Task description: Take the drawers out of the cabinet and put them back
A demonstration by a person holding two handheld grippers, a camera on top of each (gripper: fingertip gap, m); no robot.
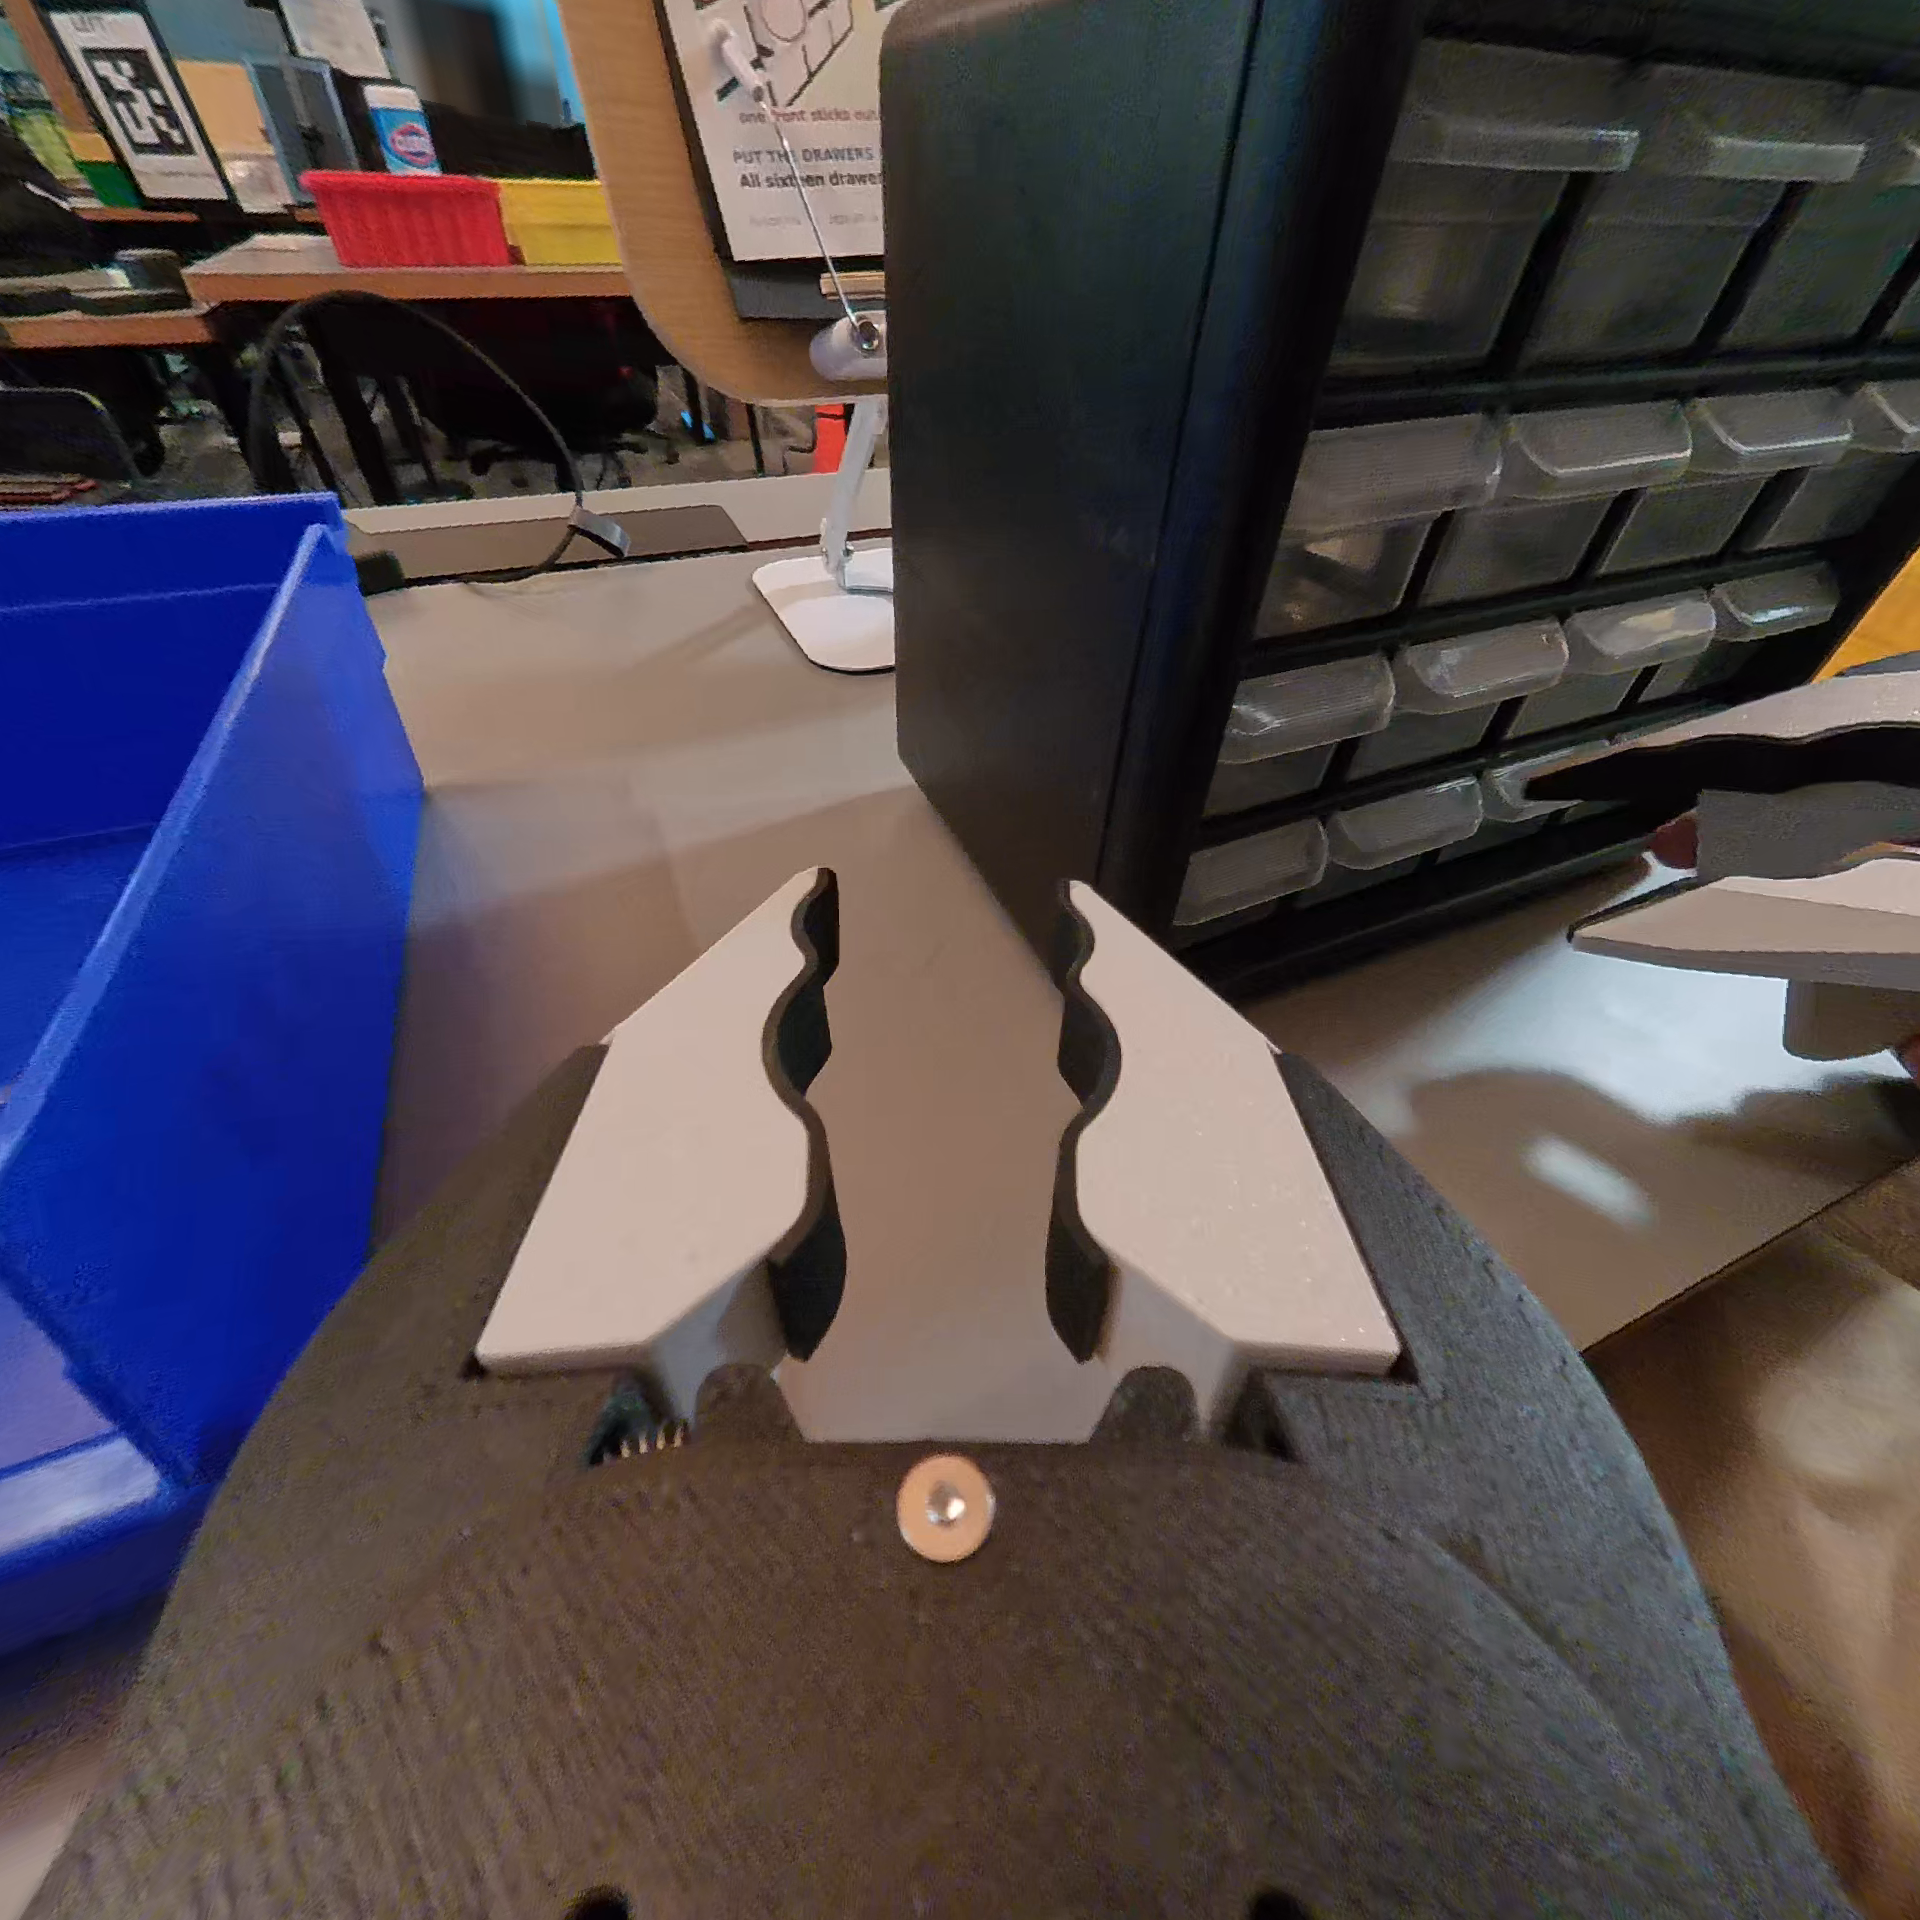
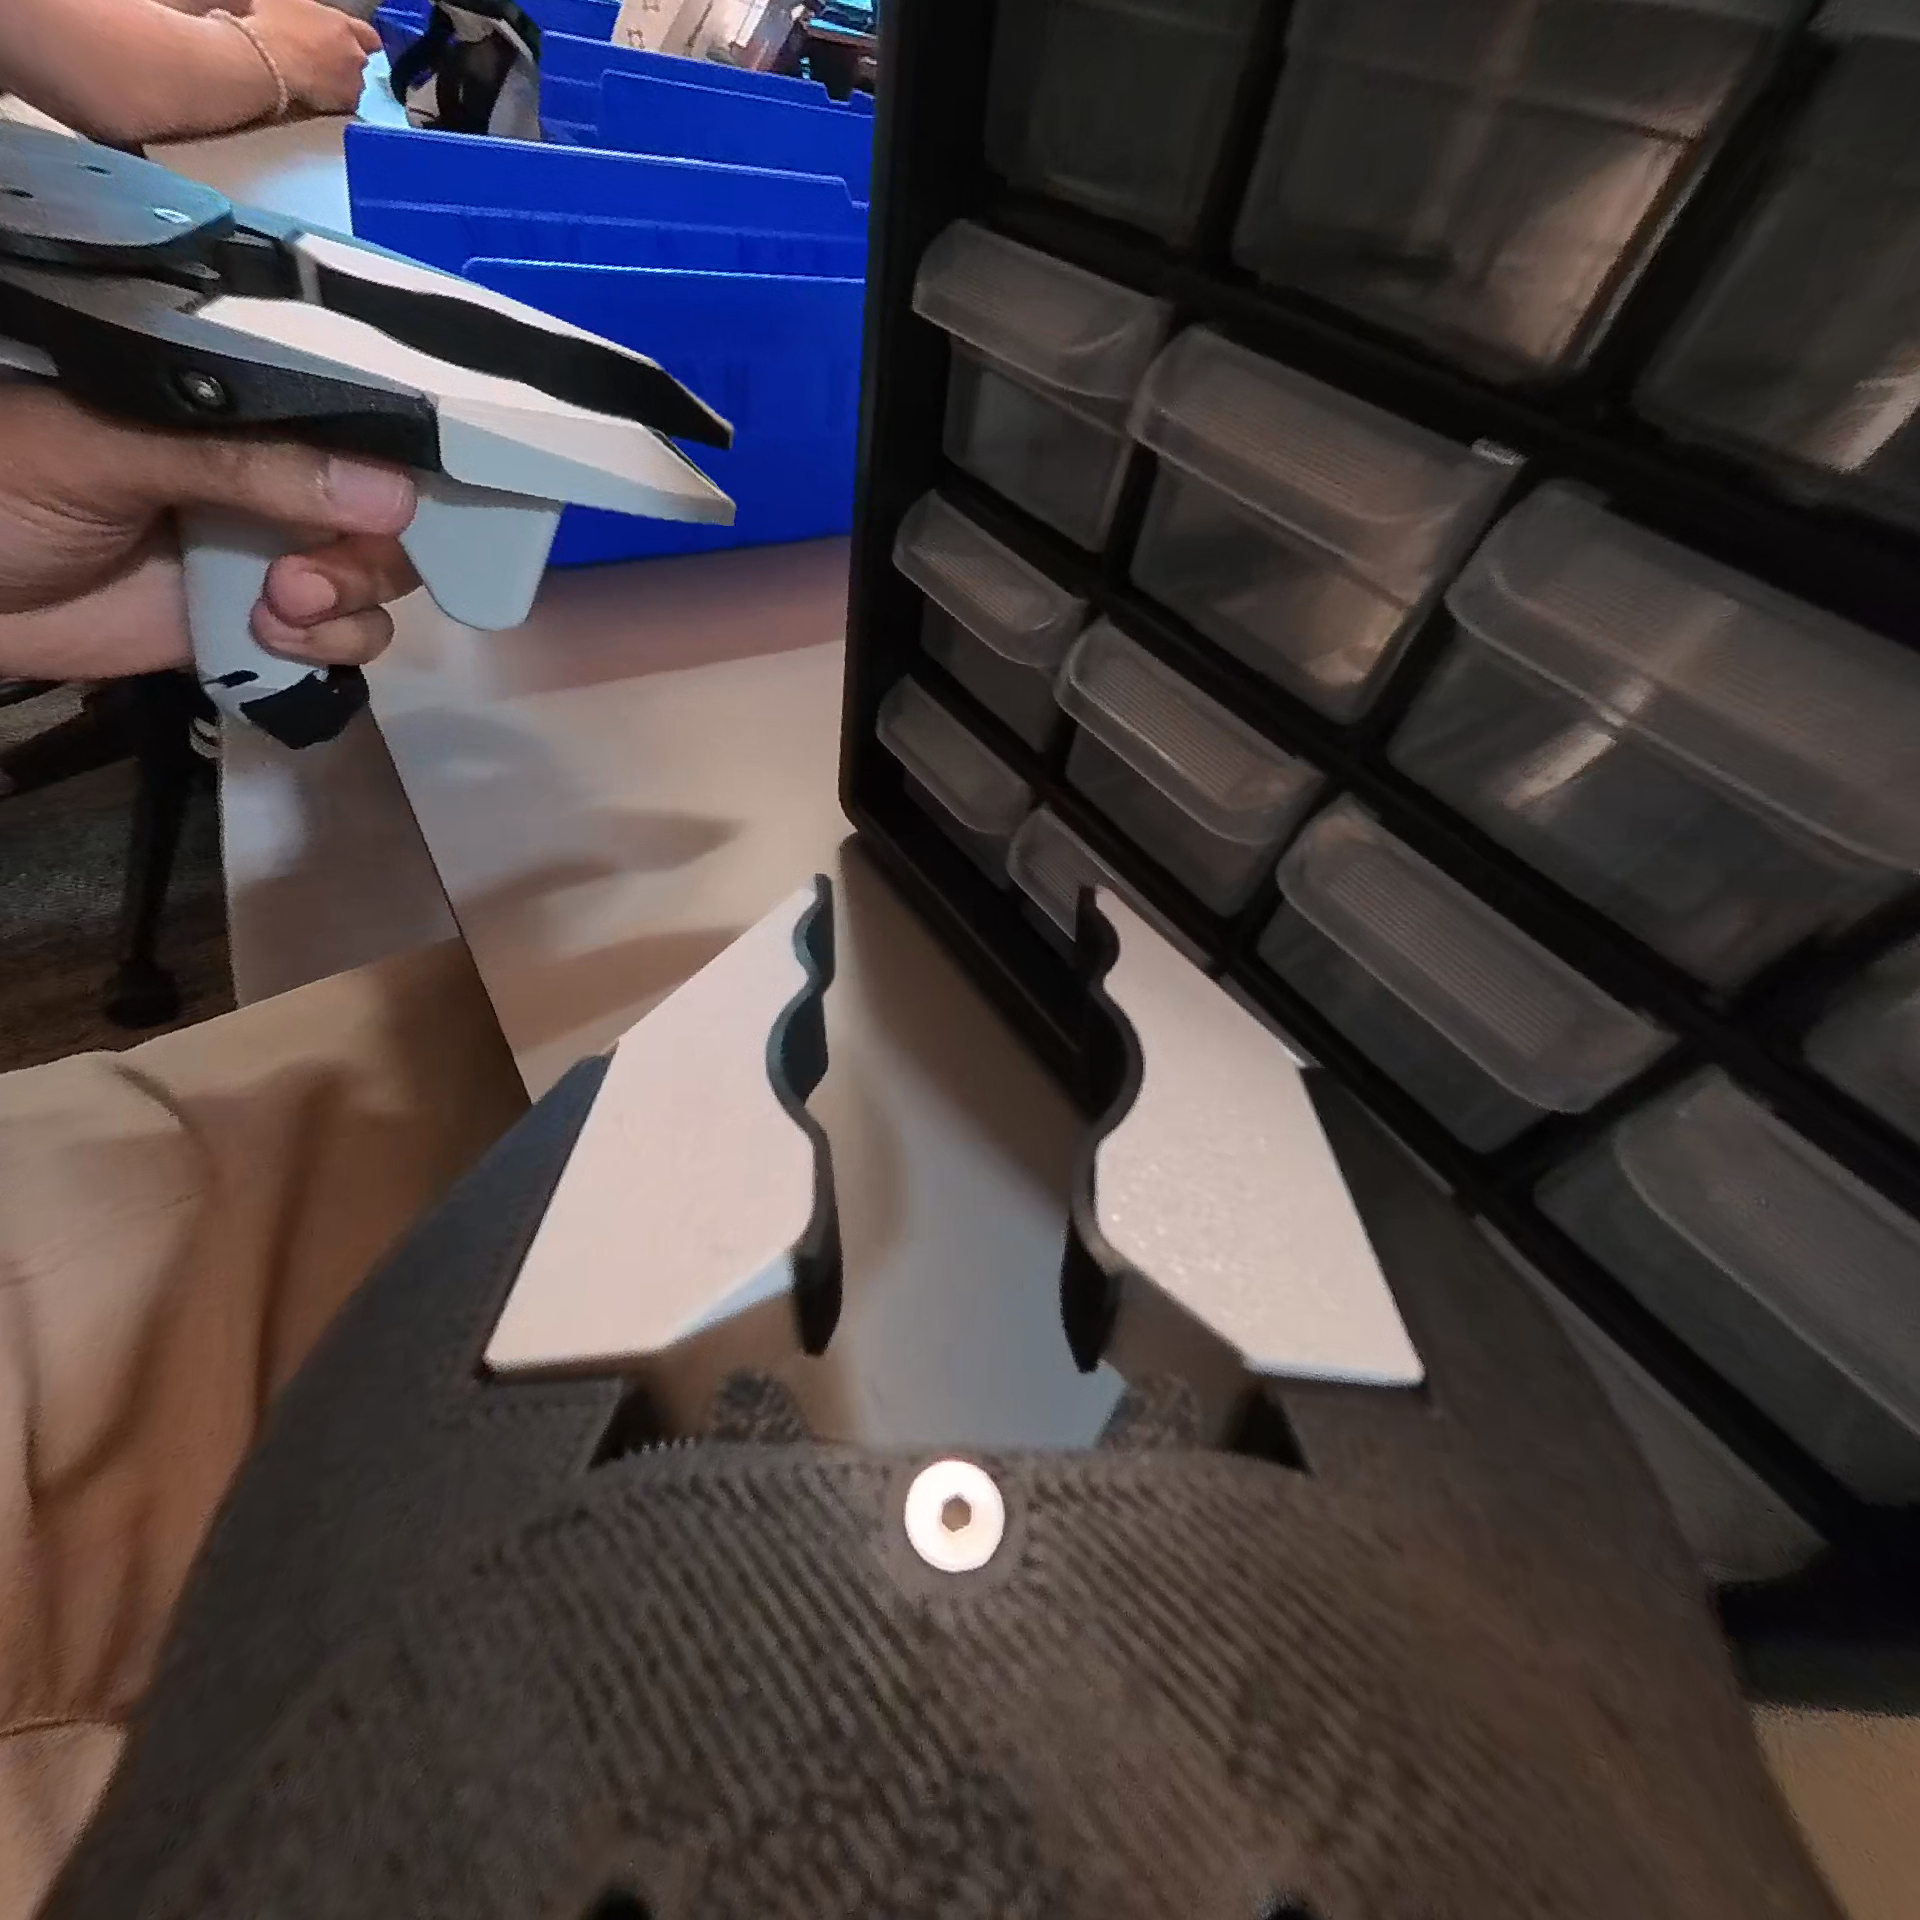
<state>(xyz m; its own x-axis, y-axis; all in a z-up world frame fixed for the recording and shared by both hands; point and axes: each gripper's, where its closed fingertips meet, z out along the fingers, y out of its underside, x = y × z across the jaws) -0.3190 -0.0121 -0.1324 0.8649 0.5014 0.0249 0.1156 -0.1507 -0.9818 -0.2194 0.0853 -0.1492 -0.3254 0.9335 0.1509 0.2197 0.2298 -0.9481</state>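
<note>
A black cabinet (image 1: 1049,436) with several clear plastic drawers (image 1: 1309,707) stands on the grey table. In the left wrist view my left gripper (image 1: 951,883) is open and empty, just in front of the cabinet's lower left corner. In the right wrist view my right gripper (image 2: 956,894) is open and empty, close to the bottom-left drawers (image 2: 1184,769) of the cabinet (image 2: 883,416). All drawers in view sit in their slots. The right gripper also shows at the right edge of the left wrist view (image 1: 1558,831). The left gripper shows in a hand at the upper left of the right wrist view (image 2: 717,468).
A blue bin (image 1: 187,935) stands left of the cabinet, and several blue bins (image 2: 665,270) show behind it in the right wrist view. A white stand base (image 1: 831,613) with a sign sits behind. The table's front edge (image 2: 436,873) is near a tan-clothed lap.
</note>
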